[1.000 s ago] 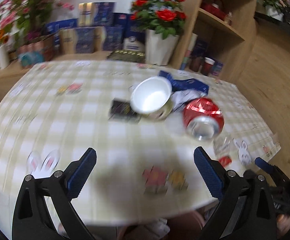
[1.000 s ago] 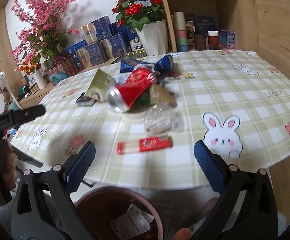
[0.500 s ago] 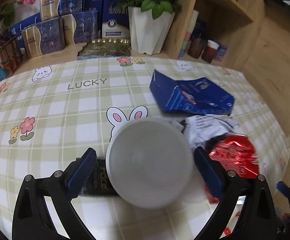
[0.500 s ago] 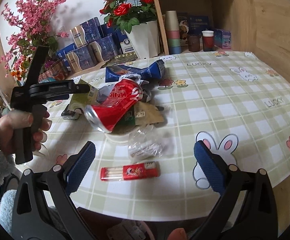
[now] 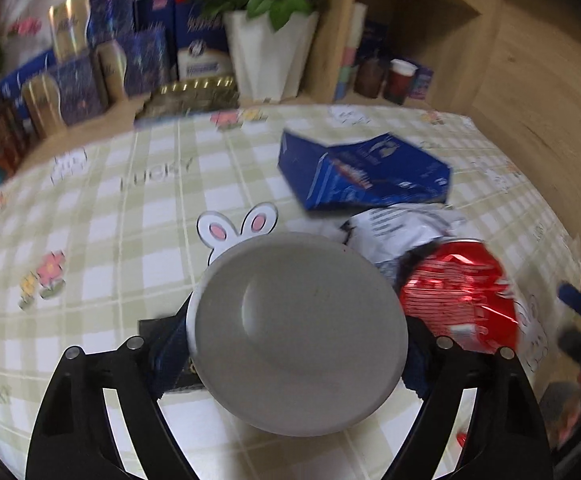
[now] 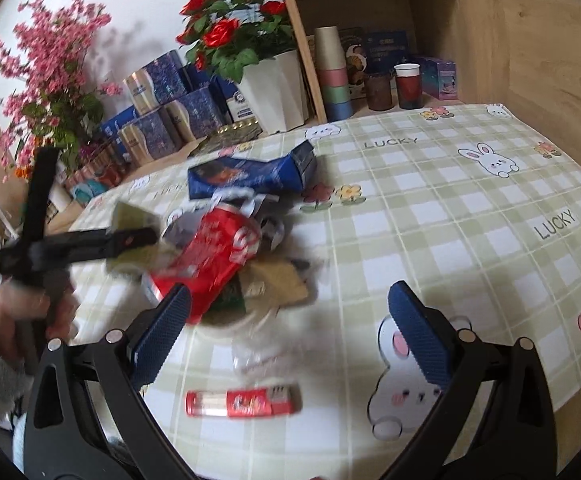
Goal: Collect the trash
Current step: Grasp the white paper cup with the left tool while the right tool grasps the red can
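The white paper bowl (image 5: 296, 336) sits mid-bench in the litter pile, and the left gripper (image 5: 290, 340) straddles it, fingers closing on the rim, a pad at each side. Squeeze too hard and that thin wall could buckle and slip. The crushed red can (image 5: 460, 300) lies just beside it and may get knocked along. Toward the bench's near edge, the right gripper (image 6: 290, 332) hangs spread and empty above the clear wrapper (image 6: 258, 354) and red packet (image 6: 242, 402).
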Action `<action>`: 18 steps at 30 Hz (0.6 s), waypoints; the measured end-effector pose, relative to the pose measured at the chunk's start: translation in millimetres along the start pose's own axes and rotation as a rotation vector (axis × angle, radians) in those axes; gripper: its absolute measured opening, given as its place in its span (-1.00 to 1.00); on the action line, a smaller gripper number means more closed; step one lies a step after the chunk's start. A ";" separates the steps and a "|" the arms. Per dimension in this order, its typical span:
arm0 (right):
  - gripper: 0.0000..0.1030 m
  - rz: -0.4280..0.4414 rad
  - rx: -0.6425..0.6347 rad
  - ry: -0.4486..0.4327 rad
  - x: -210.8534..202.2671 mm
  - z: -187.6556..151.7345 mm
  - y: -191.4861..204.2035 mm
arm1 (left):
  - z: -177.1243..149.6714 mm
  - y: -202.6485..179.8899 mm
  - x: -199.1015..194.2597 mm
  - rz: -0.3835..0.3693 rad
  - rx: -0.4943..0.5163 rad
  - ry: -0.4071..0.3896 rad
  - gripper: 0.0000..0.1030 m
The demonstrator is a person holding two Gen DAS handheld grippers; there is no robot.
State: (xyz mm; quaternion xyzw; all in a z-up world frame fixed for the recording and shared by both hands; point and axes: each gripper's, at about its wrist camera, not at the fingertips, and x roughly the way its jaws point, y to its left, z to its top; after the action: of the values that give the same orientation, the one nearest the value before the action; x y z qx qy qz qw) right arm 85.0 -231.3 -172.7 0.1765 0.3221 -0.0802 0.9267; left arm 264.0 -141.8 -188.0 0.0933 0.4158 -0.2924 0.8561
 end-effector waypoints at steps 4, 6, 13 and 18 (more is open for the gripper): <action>0.89 0.066 0.007 0.021 15.3 17.1 2.8 | -4.0 -4.6 -35.0 -0.017 -0.009 -0.071 0.61; 0.84 0.080 -0.029 0.029 24.7 23.3 12.1 | -9.5 -4.2 -51.0 -0.021 -0.034 -0.096 0.61; 0.57 0.109 -0.058 0.104 60.6 28.8 38.0 | -52.6 14.5 -97.9 -0.043 -0.225 -0.146 0.61; 0.50 0.126 -0.013 0.182 90.0 29.1 41.7 | -87.9 25.9 -116.9 -0.109 -0.334 -0.153 0.61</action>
State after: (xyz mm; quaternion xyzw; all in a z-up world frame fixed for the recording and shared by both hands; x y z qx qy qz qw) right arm 182.6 -206.9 -196.2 0.1972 0.3937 -0.0033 0.8978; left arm 164.7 -35.9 -156.5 -0.0953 0.3966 -0.2714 0.8717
